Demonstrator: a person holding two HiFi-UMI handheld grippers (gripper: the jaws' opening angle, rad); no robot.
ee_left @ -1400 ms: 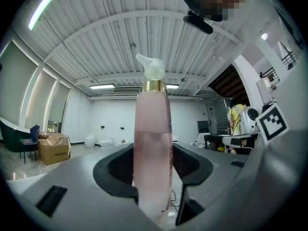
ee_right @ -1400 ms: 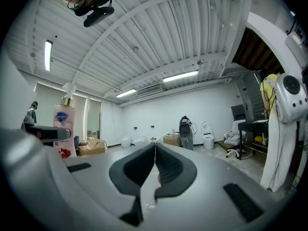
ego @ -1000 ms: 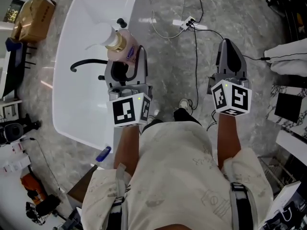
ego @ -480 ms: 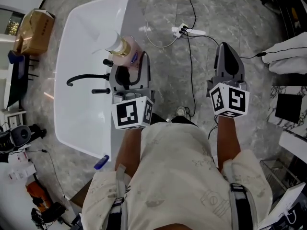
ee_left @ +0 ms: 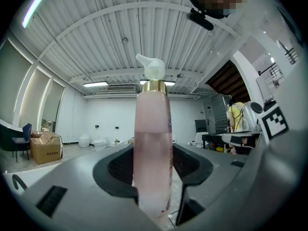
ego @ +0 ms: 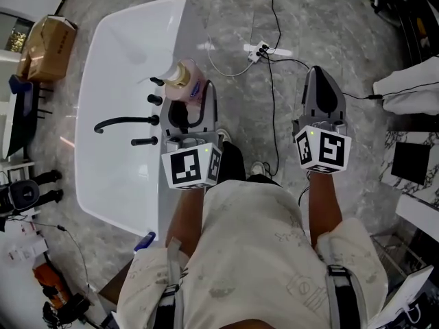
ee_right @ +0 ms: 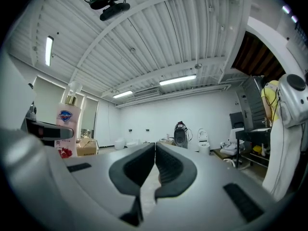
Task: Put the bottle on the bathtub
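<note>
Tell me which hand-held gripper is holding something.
The left hand-held gripper: its jaws clamp the pink pump bottle. The right hand-held gripper has its jaws together with nothing between them.

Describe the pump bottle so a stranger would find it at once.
Find the big white bathtub at the left of the head view, then the black faucet on its right-hand rim. Beside that the left gripper holds the pump bottle upright. It alone is pink, with a gold collar and a white pump head.
</note>
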